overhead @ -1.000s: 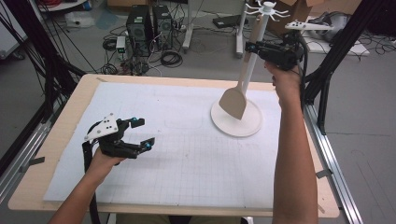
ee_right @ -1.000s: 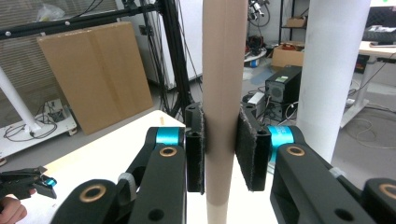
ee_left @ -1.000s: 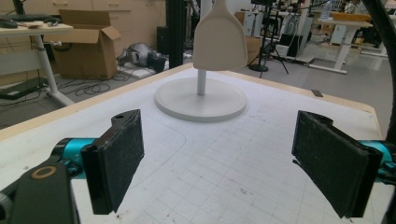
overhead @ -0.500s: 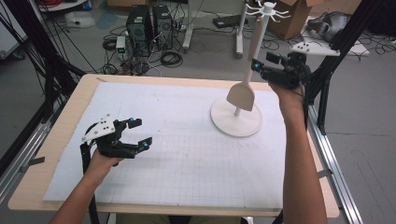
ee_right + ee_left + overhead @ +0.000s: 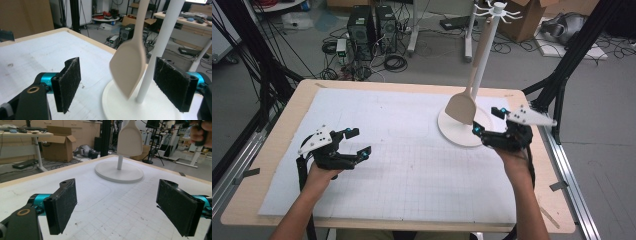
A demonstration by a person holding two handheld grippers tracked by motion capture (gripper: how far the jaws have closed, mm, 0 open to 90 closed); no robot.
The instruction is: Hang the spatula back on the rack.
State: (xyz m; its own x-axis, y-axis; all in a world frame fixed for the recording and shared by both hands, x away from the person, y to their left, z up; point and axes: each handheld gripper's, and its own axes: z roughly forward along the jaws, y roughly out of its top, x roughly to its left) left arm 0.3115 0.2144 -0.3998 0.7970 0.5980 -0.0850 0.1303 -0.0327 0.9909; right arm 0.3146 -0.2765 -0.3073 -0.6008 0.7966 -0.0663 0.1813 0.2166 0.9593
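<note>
Jaws of the right gripper (image 5: 488,129), just opened, are held wide and empty beside the stand (image 5: 464,131). From a hook at the stand's top a spatula (image 5: 462,107) is hung, blade above the base. Well left of the stand, the left gripper (image 5: 357,143) is kept open.

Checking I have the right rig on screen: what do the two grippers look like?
Both the left gripper and right gripper are black, each topped by a grey three-cornered plate, with teal mounts behind fuzzy black rectangular pads. Forearms are bare, no sleeves.
</note>
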